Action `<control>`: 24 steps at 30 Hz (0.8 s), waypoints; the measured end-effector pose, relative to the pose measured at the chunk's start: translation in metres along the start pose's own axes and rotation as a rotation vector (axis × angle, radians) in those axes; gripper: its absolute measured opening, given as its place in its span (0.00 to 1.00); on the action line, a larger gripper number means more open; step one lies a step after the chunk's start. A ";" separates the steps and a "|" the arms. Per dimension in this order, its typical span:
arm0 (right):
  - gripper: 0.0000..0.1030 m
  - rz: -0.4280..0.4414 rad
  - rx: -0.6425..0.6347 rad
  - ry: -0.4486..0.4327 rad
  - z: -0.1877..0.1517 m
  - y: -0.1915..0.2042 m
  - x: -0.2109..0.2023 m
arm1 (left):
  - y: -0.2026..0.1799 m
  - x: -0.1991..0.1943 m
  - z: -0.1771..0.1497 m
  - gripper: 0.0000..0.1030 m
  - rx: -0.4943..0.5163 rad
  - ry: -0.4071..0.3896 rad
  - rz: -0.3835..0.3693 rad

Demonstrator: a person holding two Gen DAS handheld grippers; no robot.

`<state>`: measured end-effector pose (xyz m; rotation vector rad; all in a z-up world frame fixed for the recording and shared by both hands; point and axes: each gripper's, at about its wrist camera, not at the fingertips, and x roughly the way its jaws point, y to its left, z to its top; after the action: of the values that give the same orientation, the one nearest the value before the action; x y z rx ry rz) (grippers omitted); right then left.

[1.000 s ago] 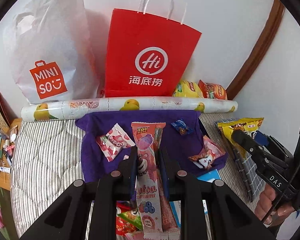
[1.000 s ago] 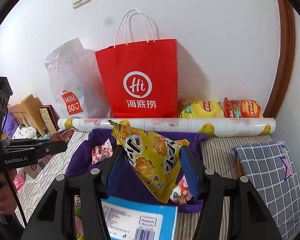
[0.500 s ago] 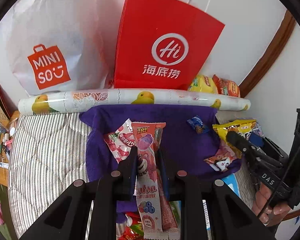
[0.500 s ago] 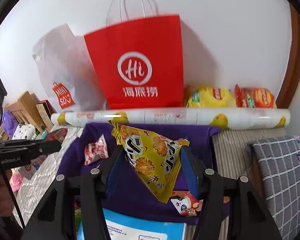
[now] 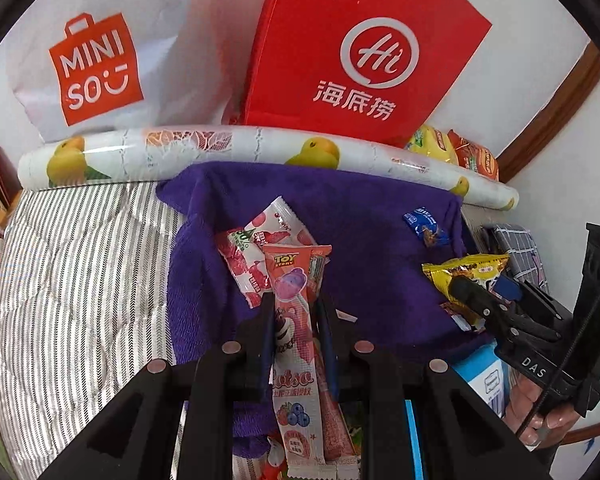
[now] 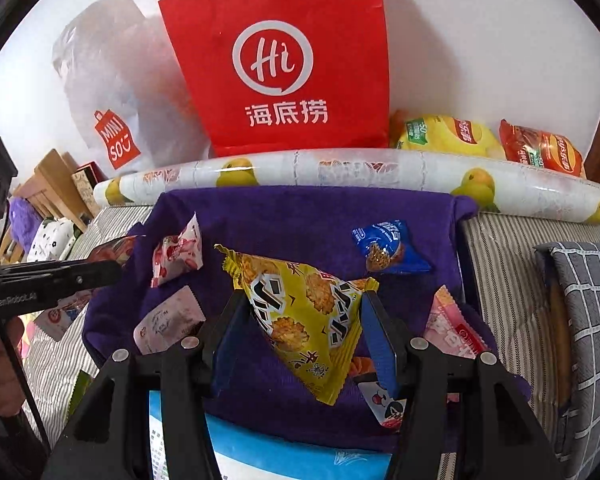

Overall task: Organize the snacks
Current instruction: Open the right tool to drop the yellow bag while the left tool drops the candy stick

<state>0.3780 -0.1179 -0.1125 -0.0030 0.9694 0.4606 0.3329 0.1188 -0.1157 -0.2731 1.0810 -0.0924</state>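
Purple towel strewn with snacks, red bag behind

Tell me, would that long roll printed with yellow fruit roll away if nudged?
Probably. The roll is a round tube lying flat, so a push across it could set it rolling. The red bag right behind might stop it. It seems stiff, keeping its shape.
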 end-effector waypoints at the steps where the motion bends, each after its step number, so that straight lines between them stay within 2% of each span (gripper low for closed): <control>1: 0.55 0.002 0.002 0.006 0.000 -0.001 0.002 | 0.000 0.002 0.000 0.19 -0.002 0.003 0.002; 13: 0.55 -0.022 -0.019 0.079 -0.005 0.001 0.016 | 0.003 0.024 -0.001 0.19 -0.021 0.024 0.006; 21: 0.55 -0.023 0.021 0.076 -0.007 -0.004 0.011 | 0.008 0.031 0.002 0.20 -0.037 0.019 0.021; 24: 0.58 -0.005 0.016 0.055 -0.007 -0.002 0.002 | 0.010 0.029 0.002 0.21 -0.050 0.021 0.004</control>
<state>0.3746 -0.1207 -0.1184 -0.0034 1.0273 0.4503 0.3477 0.1230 -0.1430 -0.3152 1.1061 -0.0648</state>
